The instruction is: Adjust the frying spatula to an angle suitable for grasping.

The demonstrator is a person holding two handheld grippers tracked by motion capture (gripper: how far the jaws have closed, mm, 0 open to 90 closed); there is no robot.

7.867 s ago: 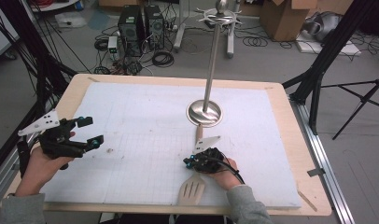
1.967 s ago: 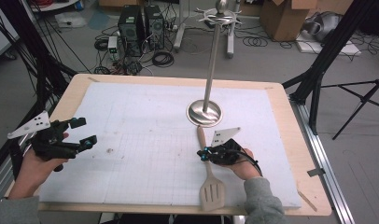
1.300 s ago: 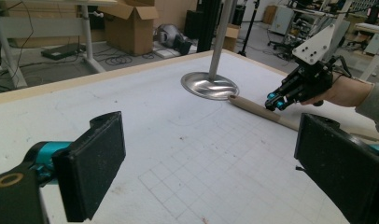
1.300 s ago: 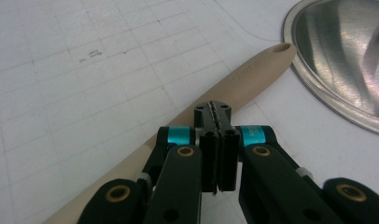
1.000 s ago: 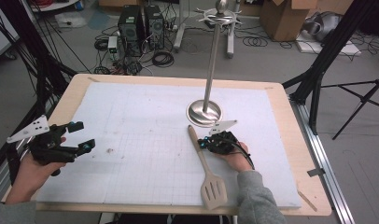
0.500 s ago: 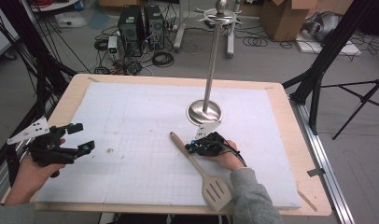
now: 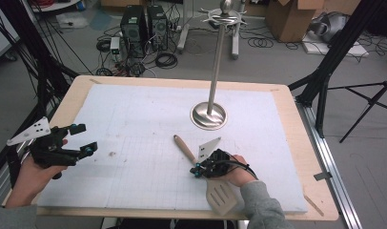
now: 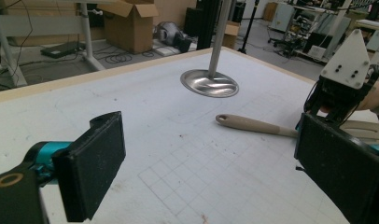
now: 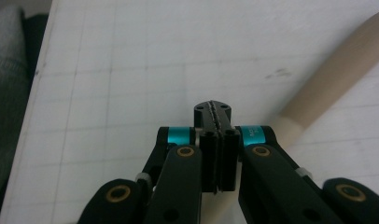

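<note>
A beige spatula [image 7: 184,148] lies slantwise on the white foam board [image 7: 134,114], handle tip toward the stand, slotted blade [image 7: 222,198] near the front edge. My right gripper [image 7: 198,171] is shut on its neck, where handle meets blade. In the right gripper view the jaws [image 9: 212,109] are pressed together and the handle [image 9: 337,74] runs off to the upper right. My left gripper [image 7: 85,138] is held open at the board's left side, nothing between its pads [image 8: 92,168]. From the left gripper view the spatula [image 8: 253,123] shows at right, beside the right gripper's grey plate [image 8: 348,53].
A metal stand with a round base [image 7: 208,116] and a tall pole [image 7: 216,62] rises behind the spatula; its base [image 8: 209,84] also shows ahead of the left gripper. The board rests on a wooden table [image 7: 301,143]. Cables, computers and boxes lie on the floor beyond.
The right gripper has moved left and toward the front edge, and the spatula's handle has swung leftward with it. The left gripper has stayed put.
</note>
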